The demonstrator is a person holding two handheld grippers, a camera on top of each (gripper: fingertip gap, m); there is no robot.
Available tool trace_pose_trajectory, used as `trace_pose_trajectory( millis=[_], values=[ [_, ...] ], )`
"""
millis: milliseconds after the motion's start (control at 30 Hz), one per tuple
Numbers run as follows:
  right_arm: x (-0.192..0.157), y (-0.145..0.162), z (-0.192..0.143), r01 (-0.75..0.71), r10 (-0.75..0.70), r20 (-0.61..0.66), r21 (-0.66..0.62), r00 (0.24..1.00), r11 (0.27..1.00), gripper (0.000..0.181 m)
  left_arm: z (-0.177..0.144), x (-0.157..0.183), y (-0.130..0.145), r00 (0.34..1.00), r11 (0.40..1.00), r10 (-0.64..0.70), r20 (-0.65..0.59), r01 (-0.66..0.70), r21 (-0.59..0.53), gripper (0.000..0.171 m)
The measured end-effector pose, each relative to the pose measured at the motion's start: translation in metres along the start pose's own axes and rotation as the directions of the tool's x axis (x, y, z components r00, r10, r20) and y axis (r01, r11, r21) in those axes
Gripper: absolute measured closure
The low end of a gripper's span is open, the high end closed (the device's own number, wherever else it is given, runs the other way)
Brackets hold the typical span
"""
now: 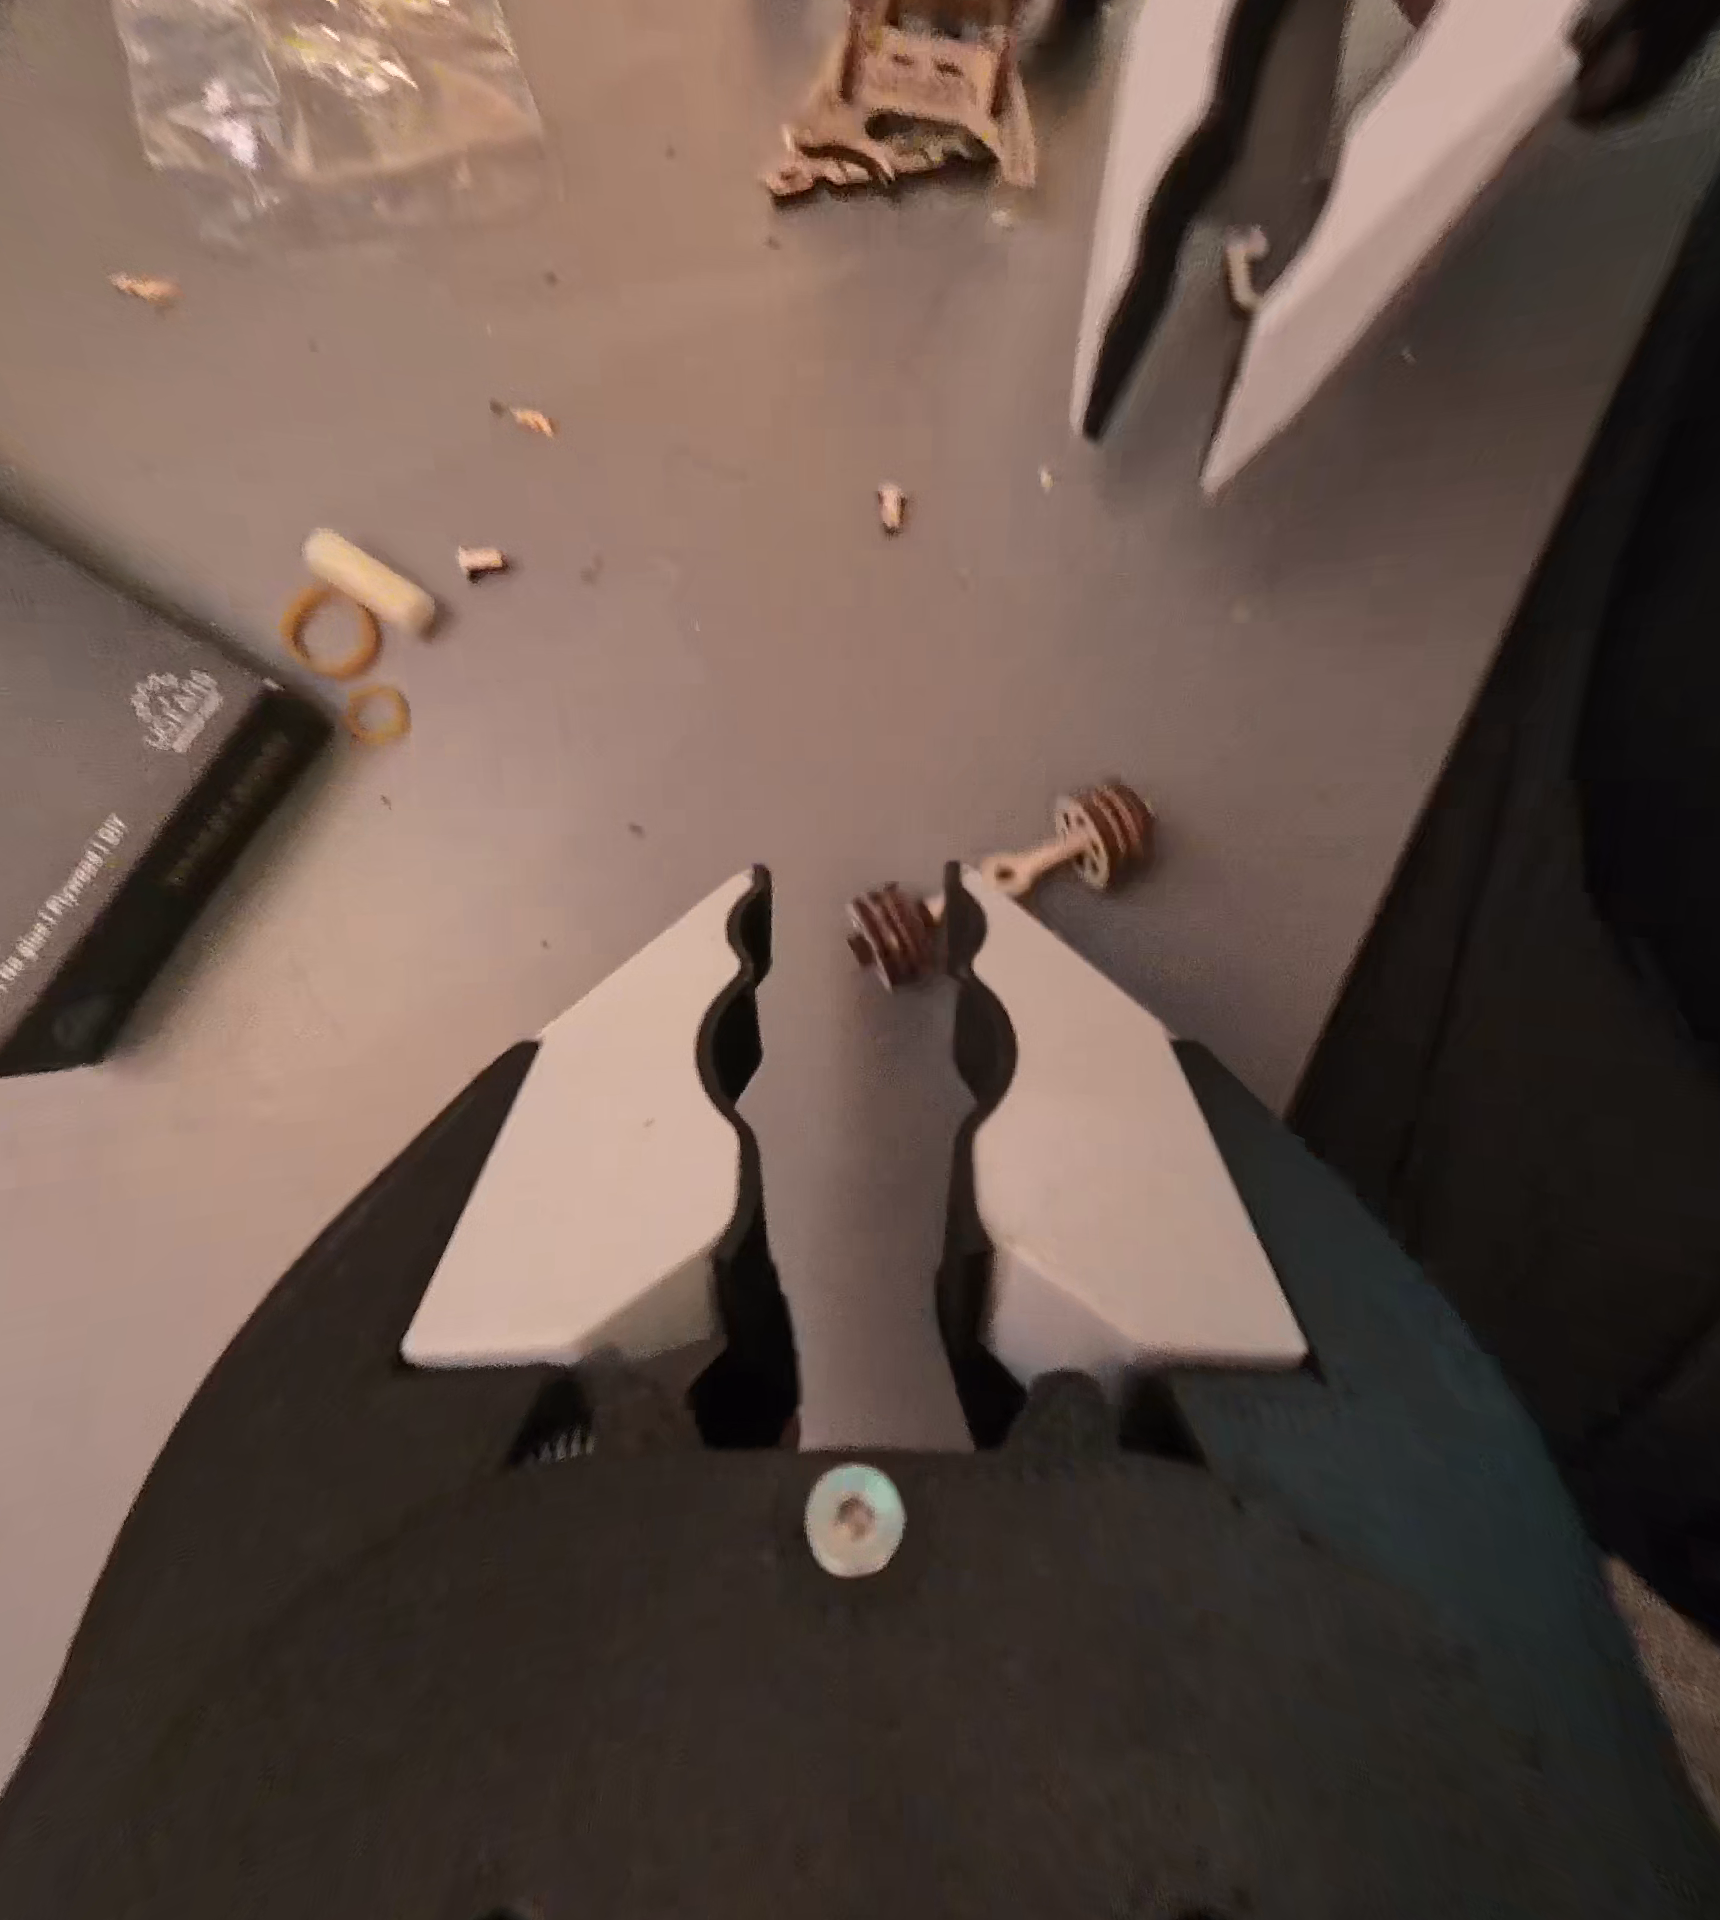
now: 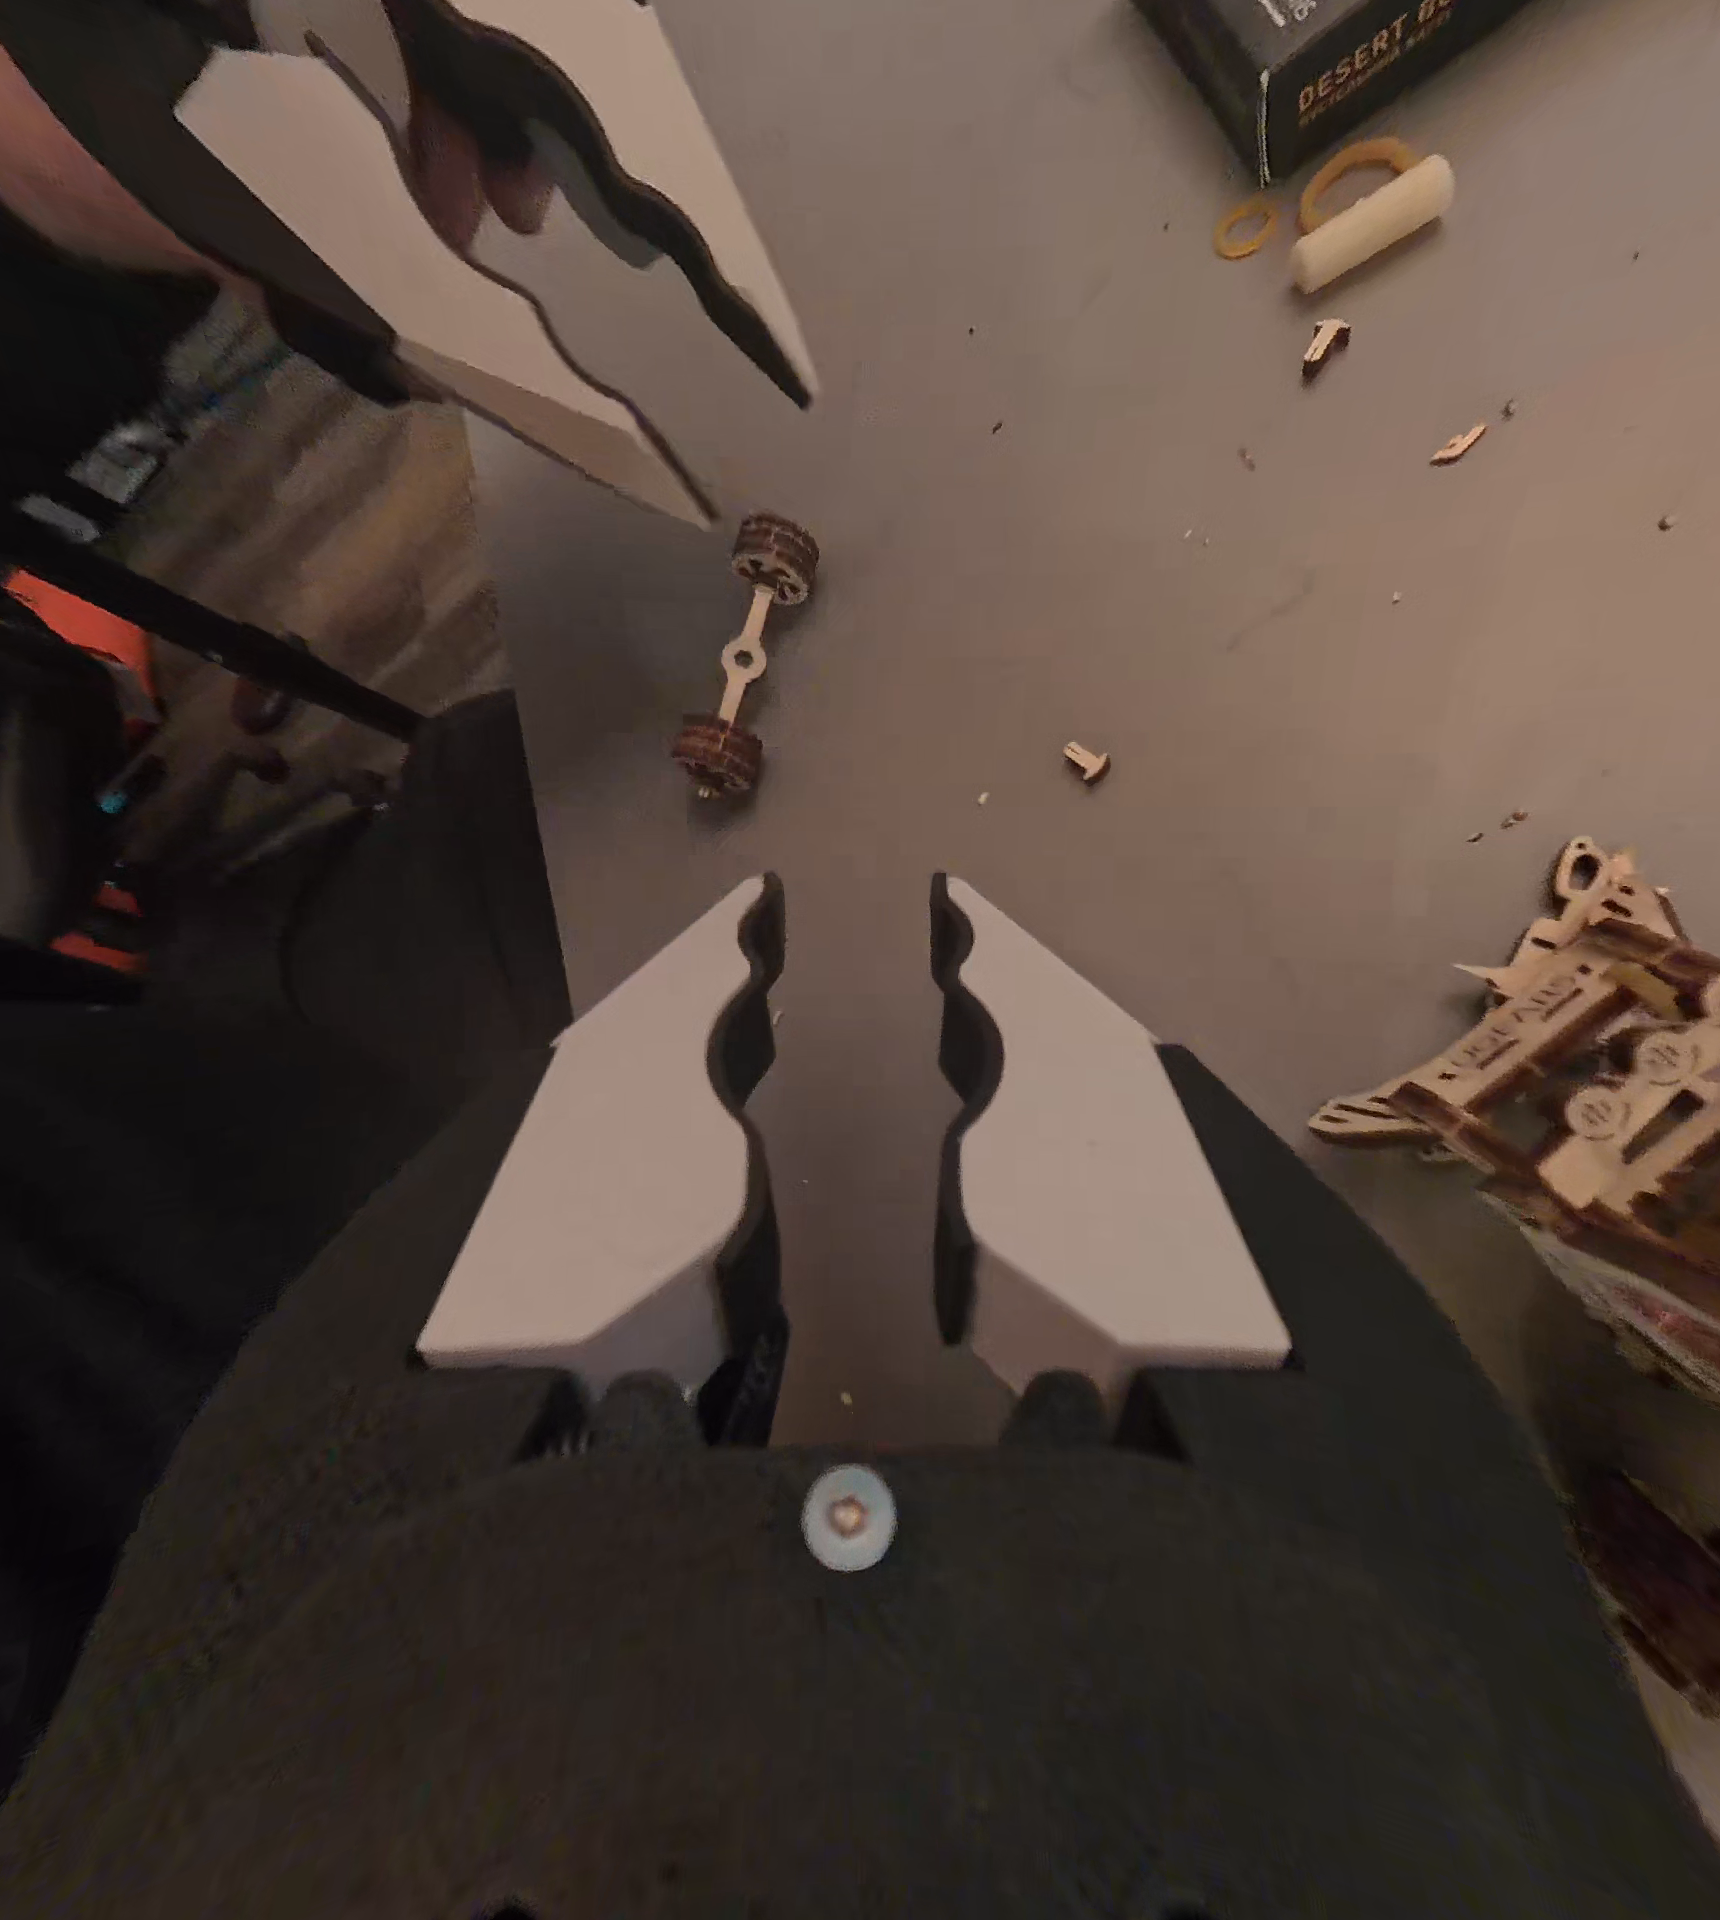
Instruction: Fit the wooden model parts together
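Note:
A wooden axle with two dark ribbed wheels [image 1: 1017,891] lies on the grey table just beyond my left gripper [image 1: 858,883], which is open and empty; its right finger hides part of the axle. The axle also shows in the right wrist view [image 2: 747,655], ahead of my right gripper [image 2: 856,894], which is open and empty above the table. The partly built wooden model body [image 2: 1625,1081] sits to the right of the right gripper and shows at the top of the left wrist view [image 1: 913,94]. The right gripper shows farther off in the left wrist view [image 1: 1152,447]; the left one in the right wrist view [image 2: 762,457].
A black box [image 1: 77,821] lies at the left, with rubber bands [image 1: 331,629] and a white wax stick [image 1: 370,582] beside it. A clear plastic bag [image 1: 316,94] lies at the far left. Small wooden pins [image 2: 1088,764] and chips are scattered around. The table edge [image 1: 1407,883] runs along the right. Some 11 cm of space lies between my two pairs of fingers.

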State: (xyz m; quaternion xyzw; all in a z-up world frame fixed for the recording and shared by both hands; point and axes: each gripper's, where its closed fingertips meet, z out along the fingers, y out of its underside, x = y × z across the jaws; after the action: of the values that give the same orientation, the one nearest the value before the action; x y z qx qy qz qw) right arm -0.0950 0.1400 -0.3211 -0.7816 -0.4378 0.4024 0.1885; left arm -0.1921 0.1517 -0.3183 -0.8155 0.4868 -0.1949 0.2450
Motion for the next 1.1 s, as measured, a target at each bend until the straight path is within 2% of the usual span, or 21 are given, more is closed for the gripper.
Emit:
trace_pose_trajectory(
  millis=[133,200,333,400,467,600,700,800,867,1033,1100],
  values=[
    [0.008,0.006,0.0,0.042,-0.044,-0.084,-0.032,0.996,0.999,0.157,0.0,0.002,0.015,0.995,0.994,0.095,-0.032,-0.096,-0.042,0.12],
    [0.015,0.005,0.0,0.045,-0.049,-0.136,-0.035,0.989,0.998,0.159,0.008,0.004,0.022,0.988,0.987,0.143,-0.062,-0.147,-0.068,0.119],
    [0.029,0.0,0.005,0.029,-0.037,-0.24,-0.035,0.97,0.999,0.158,0.019,0.005,0.026,0.978,0.982,0.183,-0.095,-0.187,-0.035,0.128],
    [0.027,-0.009,0.008,0.022,-0.026,-0.259,-0.02,0.965,1.0,0.158,0.019,0.006,0.022,0.976,0.982,0.19,-0.101,-0.189,0.019,0.14],
    [0.028,-0.023,0.01,0.034,-0.033,-0.3,-0.002,0.953,0.999,0.158,0.02,0.01,0.019,0.978,0.984,0.17,-0.123,-0.164,0.064,0.154],
    [0.037,-0.055,0.024,0.033,-0.025,-0.366,0.015,0.93,0.999,0.156,0.023,0.011,0.016,0.99,0.987,0.118,-0.076,-0.108,0.122,0.155],
    [0.053,-0.071,0.045,0.054,-0.054,-0.432,-0.013,0.9,0.998,0.153,0.02,-0.004,0.018,0.998,0.991,0.048,0.037,-0.052,0.126,0.155],
    [0.075,-0.083,0.056,0.08,-0.088,-0.52,-0.037,0.85,0.996,0.152,0.015,-0.022,0.022,0.986,0.984,-0.082,0.146,0.057,0.172,0.155],
    [0.087,-0.086,0.062,0.073,-0.096,-0.55,-0.063,0.83,0.995,0.155,0.014,-0.025,0.023,0.973,0.97,-0.151,0.173,0.112,0.217,0.155],
    [0.1,-0.089,0.071,0.051,-0.099,-0.551,-0.102,0.829,0.993,0.177,0.011,-0.027,0.026,0.955,0.955,-0.209,0.21,0.154,0.254,0.155],
    [0.1,-0.09,0.072,0.054,-0.108,-0.551,-0.114,0.827,0.992,0.178,0.01,-0.024,0.025,0.959,0.95,-0.213,0.188,0.159,0.267,0.154]
  ],
)
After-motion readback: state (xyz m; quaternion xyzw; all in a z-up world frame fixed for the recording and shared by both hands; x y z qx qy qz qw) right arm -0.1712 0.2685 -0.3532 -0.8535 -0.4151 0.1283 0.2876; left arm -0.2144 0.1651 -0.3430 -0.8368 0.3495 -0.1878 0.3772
